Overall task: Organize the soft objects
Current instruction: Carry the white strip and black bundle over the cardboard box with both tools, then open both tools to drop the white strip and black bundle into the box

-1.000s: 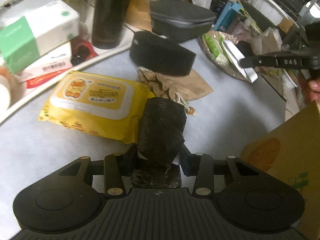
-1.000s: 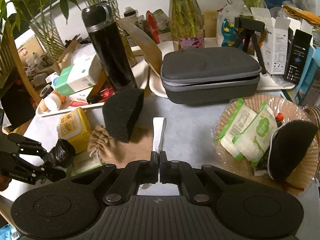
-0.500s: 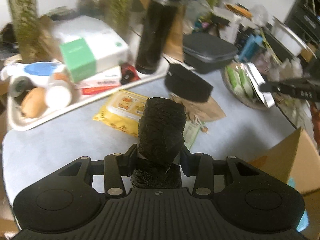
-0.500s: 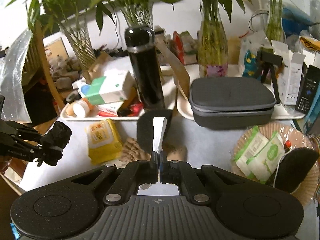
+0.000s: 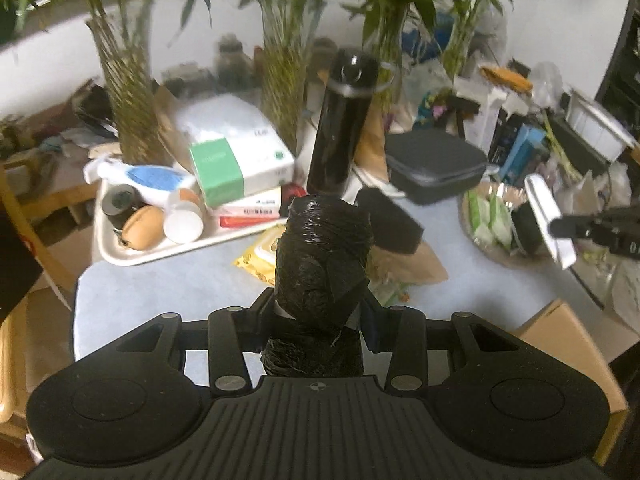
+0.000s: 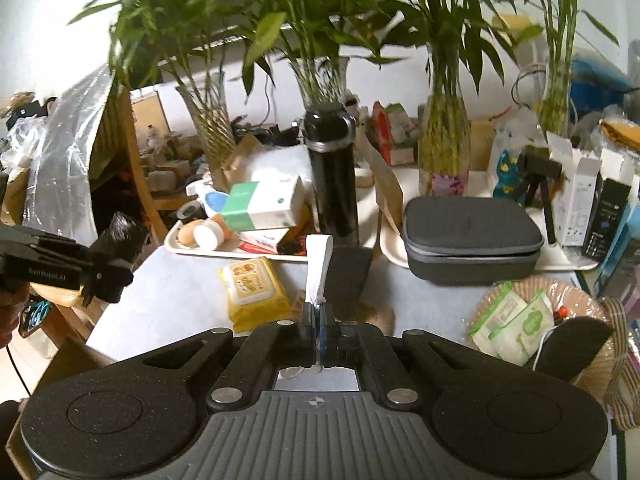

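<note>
Aloft above the tabletop [image 5: 168, 280] near edge, left gripper [image 5: 320, 312] fingers pinch a black plastic-wrapped roll [image 5: 322, 256]; right gripper [image 6: 318, 316] fingers press together on a white strip [image 6: 318, 268]. Beyond the edge sits a cardboard box [image 5: 568, 344]; bare tabletop lies before the yellow wipes pack [image 6: 254, 292].

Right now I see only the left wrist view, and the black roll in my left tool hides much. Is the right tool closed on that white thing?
Observer: Yes, the right tool is shut on the white strip, which stands up from it.
Operator: What lies behind the black roll?
Observer: The yellow wipes pack lies flat on the table, lid up.
Operator: And the dark blur behind the grey case?
Observer: A small black tripod stands there.
</note>
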`<state>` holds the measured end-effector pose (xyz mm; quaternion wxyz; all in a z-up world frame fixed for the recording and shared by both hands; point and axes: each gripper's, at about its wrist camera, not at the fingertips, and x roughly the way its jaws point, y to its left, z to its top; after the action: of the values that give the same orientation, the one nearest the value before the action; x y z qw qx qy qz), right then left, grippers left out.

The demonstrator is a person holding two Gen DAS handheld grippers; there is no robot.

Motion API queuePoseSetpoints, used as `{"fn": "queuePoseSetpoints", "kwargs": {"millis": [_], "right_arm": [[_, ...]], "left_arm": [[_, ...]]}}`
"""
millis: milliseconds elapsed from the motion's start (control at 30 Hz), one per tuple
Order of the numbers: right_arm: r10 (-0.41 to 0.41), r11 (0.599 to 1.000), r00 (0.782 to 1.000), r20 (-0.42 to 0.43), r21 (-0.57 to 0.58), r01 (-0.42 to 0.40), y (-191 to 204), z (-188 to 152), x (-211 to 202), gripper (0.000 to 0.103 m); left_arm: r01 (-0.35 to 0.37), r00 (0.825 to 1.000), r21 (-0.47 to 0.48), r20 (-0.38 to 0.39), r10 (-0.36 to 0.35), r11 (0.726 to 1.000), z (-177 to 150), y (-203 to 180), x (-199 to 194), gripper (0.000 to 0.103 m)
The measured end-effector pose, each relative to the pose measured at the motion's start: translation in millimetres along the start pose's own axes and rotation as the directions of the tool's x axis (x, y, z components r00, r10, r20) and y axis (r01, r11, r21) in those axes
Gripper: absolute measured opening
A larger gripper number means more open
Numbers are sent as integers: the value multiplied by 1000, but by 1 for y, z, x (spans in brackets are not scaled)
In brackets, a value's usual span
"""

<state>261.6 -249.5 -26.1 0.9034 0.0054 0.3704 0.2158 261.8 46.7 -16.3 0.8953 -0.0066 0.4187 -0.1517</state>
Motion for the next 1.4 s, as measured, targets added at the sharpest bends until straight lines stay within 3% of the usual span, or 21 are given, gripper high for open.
{"fn": "queuePoseSetpoints", "kwargs": {"millis": [333, 700, 1100, 1267, 1300, 1400], "right_arm": [[31, 999, 999, 20, -16, -31, 24, -5, -55, 4], [77, 995, 996, 32, -63, -75, 50, -20, -99, 4], [89, 992, 996, 20, -91, -87, 63, -38, -119, 4], [95, 992, 995, 4, -86, -94, 63, -44, -117, 4], [95, 992, 995, 0, -82, -95, 63, -45, -116, 4], [96, 993, 995, -11, -73, -97, 61, -51, -114, 4]], "left_arm": [[28, 996, -26, 80, -26, 999, -10, -36, -73, 42], [66, 997, -98, 53, -61, 993, -39, -54, -116, 42], [97, 993, -244, -43, -111, 965, -75, -51, -109, 42], [61, 990, -292, -101, -94, 955, -88, -49, -88, 43], [65, 988, -321, -109, -105, 945, -92, -45, -82, 46], [86, 983, -395, -114, -142, 915, -103, -36, -75, 71]]}}
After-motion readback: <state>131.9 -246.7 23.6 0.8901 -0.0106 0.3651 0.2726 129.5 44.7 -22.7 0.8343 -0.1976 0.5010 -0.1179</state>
